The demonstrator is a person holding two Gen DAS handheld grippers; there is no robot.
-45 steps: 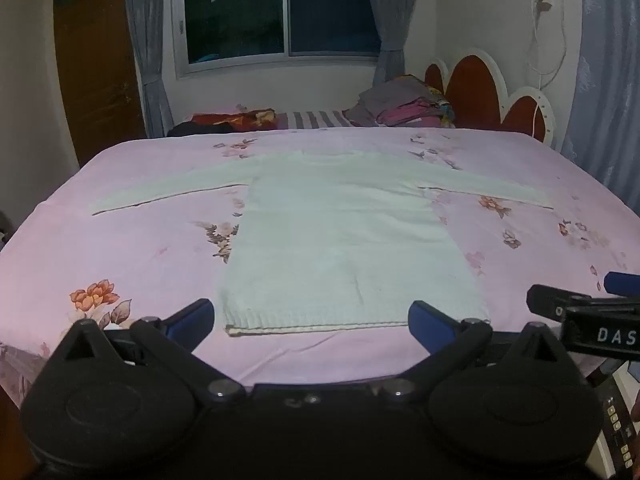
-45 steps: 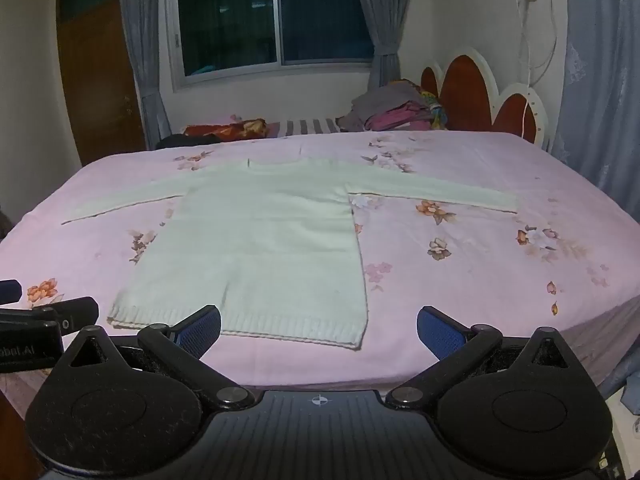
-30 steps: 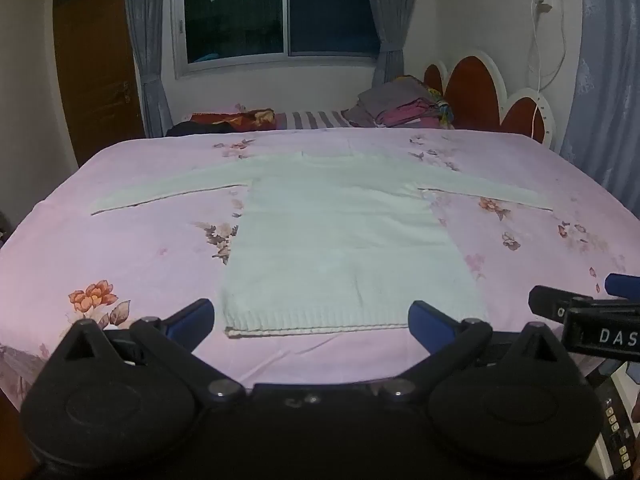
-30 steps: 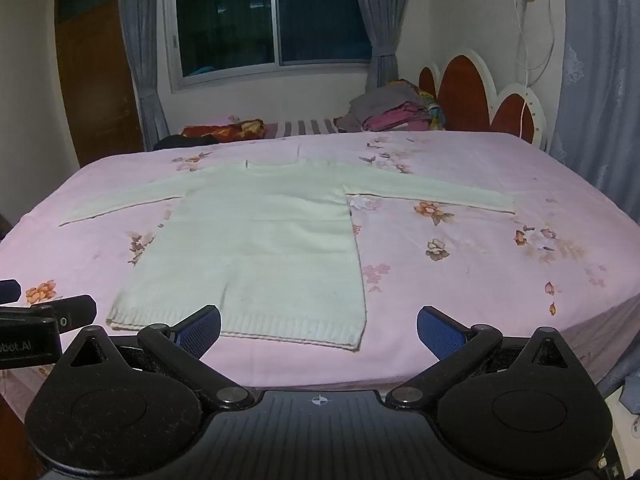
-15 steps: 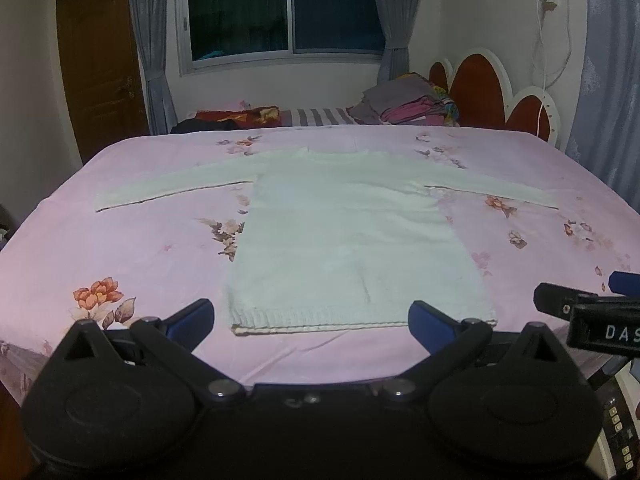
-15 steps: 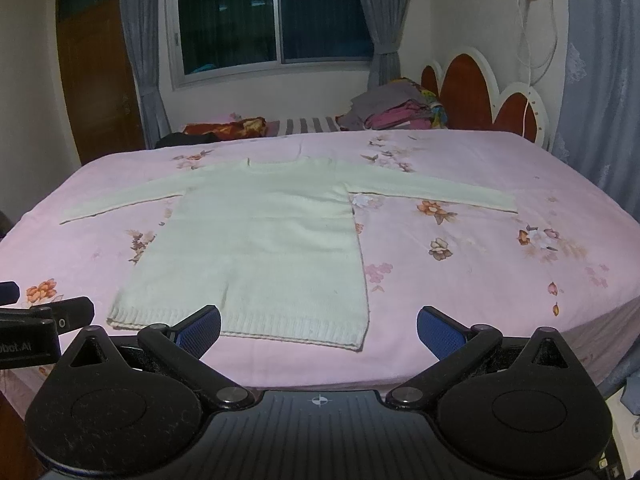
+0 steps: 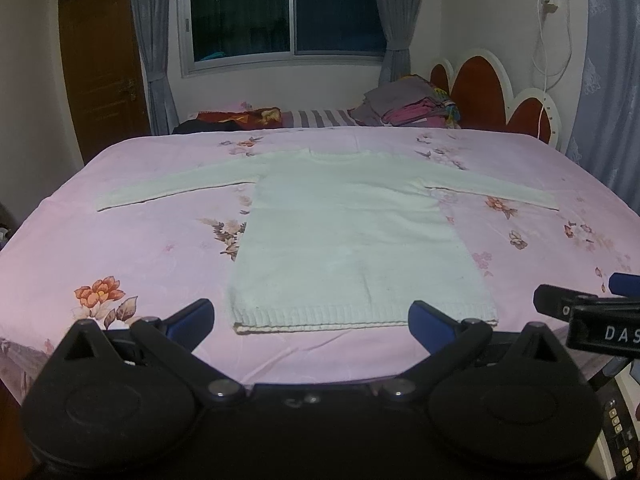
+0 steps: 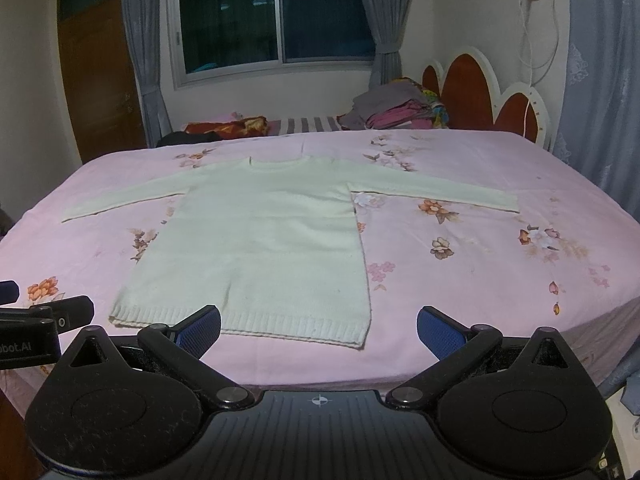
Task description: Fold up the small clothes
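Observation:
A pale white knitted sweater [image 7: 352, 232] lies flat on the pink flowered bed [image 7: 120, 248], sleeves spread left and right, ribbed hem nearest me. It also shows in the right wrist view [image 8: 260, 248]. My left gripper [image 7: 312, 320] is open and empty, held just before the hem at the bed's near edge. My right gripper [image 8: 318, 330] is open and empty, before the hem's right corner. The right gripper also shows at the right edge of the left wrist view [image 7: 592, 312]; the left gripper shows at the left edge of the right wrist view [image 8: 44, 320].
A pile of folded clothes [image 7: 412, 104] and a striped pillow [image 7: 320, 117] lie at the far side of the bed. A red and white headboard [image 7: 492, 92] stands at the right. A wooden door [image 7: 104, 64] and a curtained window [image 7: 288, 12] are behind.
Both grippers have risen slightly and stayed open; the view of the sweater has shifted a little. The sweater has not moved.

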